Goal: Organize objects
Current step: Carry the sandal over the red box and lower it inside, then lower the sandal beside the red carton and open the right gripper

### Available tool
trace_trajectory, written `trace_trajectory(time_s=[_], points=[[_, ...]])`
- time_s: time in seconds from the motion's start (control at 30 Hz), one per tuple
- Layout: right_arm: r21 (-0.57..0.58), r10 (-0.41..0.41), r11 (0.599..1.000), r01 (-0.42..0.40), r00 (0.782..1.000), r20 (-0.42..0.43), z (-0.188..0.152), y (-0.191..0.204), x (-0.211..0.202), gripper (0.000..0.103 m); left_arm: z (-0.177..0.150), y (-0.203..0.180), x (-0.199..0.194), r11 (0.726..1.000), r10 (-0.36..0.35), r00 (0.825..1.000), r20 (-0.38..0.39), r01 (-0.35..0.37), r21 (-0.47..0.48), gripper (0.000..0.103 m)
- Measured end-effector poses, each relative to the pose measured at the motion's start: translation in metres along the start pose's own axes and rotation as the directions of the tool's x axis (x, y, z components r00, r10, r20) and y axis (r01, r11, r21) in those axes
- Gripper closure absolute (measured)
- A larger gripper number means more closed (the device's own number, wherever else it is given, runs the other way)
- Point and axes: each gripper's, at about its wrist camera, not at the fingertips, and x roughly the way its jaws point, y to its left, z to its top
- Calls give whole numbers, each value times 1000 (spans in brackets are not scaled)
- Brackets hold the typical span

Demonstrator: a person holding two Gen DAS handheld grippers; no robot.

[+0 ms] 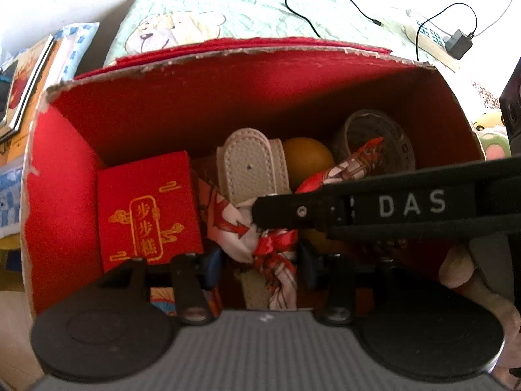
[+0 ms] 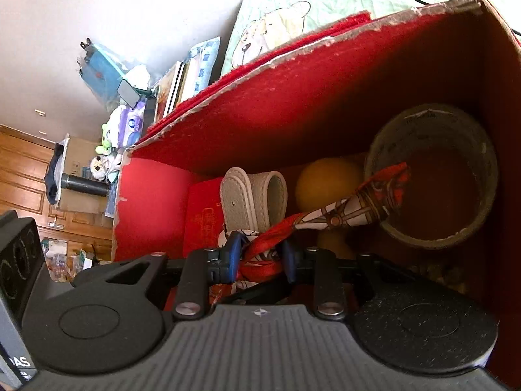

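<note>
A torn-rimmed red cardboard box point(image 1: 195, 104) holds a small red gift box with gold characters point(image 1: 146, 208), a folded white leather strap point(image 1: 250, 169), an orange ball point(image 1: 307, 159) and a grey tape roll point(image 1: 400, 143). A red-and-white patterned scarf point(image 1: 276, 254) lies knotted over the strap. My left gripper point(image 1: 259, 264) is low in the box, open, with its blue pads on either side of the knot. In the right wrist view my right gripper point(image 2: 261, 255) is shut on the scarf point(image 2: 342, 218), whose free end points into the tape roll point(image 2: 482, 169). Its finger point(image 1: 293, 211) crosses the left wrist view.
The box stands on a pale green bear-print bedsheet point(image 1: 169, 29). Black cables and a charger point(image 1: 459, 44) lie behind it on the right. Books point(image 1: 29, 75) are stacked to its left. Farther off are a cluttered shelf point(image 2: 127, 123) and wooden doors point(image 2: 19, 169).
</note>
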Motion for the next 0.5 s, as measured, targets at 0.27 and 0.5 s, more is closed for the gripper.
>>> trace_trajectory(time_s=[0.27, 0.5], points=[[23, -12, 1000, 13, 1000, -5, 2, -2, 2, 74, 0, -7, 1, 999, 33, 999, -15, -33, 33, 57], [33, -18, 999, 18, 1000, -7, 2, -6, 1, 76, 4, -8, 3, 998, 49, 998, -37, -47, 50, 56]])
